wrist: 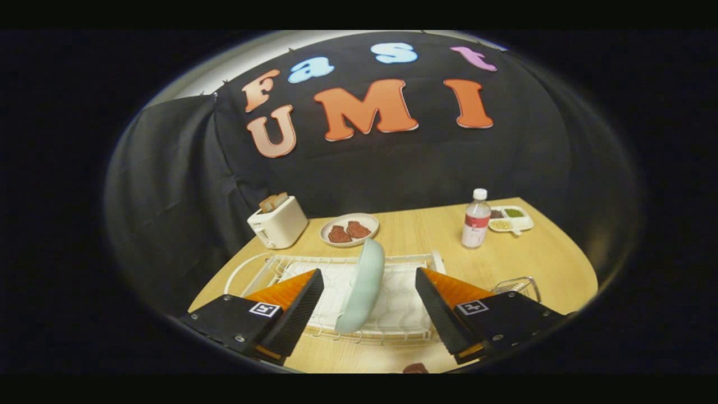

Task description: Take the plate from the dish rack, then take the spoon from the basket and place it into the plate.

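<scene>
Two fingers of the hand-held gripper (pixel 367 311) are held spread wide on either side of a pale green plate (pixel 362 286) (neither touching it), which is stood on edge in the white wire dish rack (pixel 269 269) on the wooden table (pixel 561 264).

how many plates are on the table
2: a pale green plate on edge in the dish rack between the open fingers, and a plate of meat beyond, beside the toaster. Others may be hidden.
</scene>
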A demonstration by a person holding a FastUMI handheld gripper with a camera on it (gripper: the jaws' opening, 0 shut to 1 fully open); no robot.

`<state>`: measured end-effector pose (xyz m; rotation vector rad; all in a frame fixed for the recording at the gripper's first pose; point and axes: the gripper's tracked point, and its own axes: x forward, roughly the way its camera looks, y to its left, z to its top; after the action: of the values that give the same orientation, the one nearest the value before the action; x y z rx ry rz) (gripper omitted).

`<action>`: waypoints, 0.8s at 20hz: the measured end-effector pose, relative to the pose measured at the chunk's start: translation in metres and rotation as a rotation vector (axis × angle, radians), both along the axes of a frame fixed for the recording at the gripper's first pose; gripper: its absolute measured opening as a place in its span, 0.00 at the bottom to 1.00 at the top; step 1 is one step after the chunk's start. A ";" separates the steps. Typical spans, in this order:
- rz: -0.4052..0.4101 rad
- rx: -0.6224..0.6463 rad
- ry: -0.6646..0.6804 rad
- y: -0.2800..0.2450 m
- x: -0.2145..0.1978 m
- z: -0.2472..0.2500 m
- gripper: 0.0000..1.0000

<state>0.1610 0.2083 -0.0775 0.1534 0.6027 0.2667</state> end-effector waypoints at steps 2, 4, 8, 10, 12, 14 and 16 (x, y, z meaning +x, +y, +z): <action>-0.032 -0.034 0.045 -0.002 0.010 -0.015 0.98; -0.048 -0.082 0.075 -0.004 0.018 -0.027 0.98; -0.037 -0.143 0.146 0.002 0.019 -0.047 0.94; -0.053 -0.157 0.178 0.004 0.019 -0.053 0.78; -0.067 -0.180 0.225 0.005 0.017 -0.061 0.55; -0.125 -0.237 0.247 -0.007 0.015 -0.059 0.32; -0.156 -0.265 0.236 -0.008 0.017 -0.053 0.26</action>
<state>0.1780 0.2005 -0.1301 -0.0248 0.8491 0.0158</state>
